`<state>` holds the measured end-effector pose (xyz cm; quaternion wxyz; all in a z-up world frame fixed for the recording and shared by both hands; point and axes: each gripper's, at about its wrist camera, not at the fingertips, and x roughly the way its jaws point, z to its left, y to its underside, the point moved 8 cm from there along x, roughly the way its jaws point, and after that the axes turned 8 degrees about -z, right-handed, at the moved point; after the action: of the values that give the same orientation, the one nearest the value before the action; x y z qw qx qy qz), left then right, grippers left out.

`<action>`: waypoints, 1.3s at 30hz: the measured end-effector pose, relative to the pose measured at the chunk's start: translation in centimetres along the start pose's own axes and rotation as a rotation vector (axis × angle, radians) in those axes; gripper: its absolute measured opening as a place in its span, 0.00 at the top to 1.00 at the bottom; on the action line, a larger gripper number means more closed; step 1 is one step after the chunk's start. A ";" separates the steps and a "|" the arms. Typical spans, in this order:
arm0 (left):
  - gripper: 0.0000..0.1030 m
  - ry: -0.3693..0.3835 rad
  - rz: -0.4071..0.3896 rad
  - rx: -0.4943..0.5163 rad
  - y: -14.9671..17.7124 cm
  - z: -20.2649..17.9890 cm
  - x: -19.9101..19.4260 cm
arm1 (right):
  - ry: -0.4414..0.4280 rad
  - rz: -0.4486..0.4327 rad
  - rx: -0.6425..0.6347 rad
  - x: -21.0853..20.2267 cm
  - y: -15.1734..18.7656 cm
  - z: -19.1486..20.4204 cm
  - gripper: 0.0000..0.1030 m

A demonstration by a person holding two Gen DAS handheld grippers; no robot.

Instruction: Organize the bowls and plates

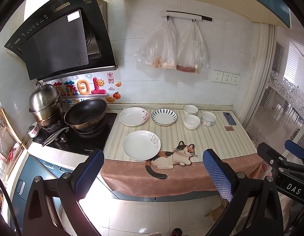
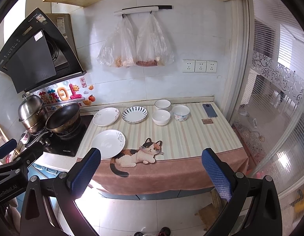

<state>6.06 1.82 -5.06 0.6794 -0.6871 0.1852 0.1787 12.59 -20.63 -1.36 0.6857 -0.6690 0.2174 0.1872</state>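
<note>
Plates and bowls are sitting on the striped counter mat, well ahead of both grippers. Left gripper and right gripper are hovering off the counter edge, jaws spread apart, gripping nothing. White plate is lying nearest, with flowered plate and striped plate behind it. Three bowls are clustering further right, near a phone.

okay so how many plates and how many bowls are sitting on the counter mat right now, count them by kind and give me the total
Plates: 3 (near plate, floral plate, striped plate)
Bowls: 3 (back bowl, front bowl, dotted bowl)
Total: 6
</note>
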 end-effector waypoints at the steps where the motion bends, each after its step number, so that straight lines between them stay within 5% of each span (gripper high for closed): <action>1: 0.00 0.000 0.000 0.001 0.0 0.0 0.0 | 0.001 -0.001 -0.001 0.0 0.0 0.0 0.00; 23: 0.00 -0.009 0.001 -0.002 -0.1 0.7 0.9 | -0.008 0.001 0.010 0.2 0.4 0.1 0.00; 28: 0.00 -0.054 0.001 0.000 0.6 3.2 4.3 | -0.182 -0.029 0.086 2.0 0.8 1.6 0.00; 39: 0.00 -0.123 0.241 -0.054 6.1 10.0 19.3 | -0.214 0.309 0.112 16.3 8.5 5.3 0.00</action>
<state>19.86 11.59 -20.05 0.6445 -0.6654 0.2195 0.3060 21.80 -15.61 -17.39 0.7042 -0.5648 0.2535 0.3477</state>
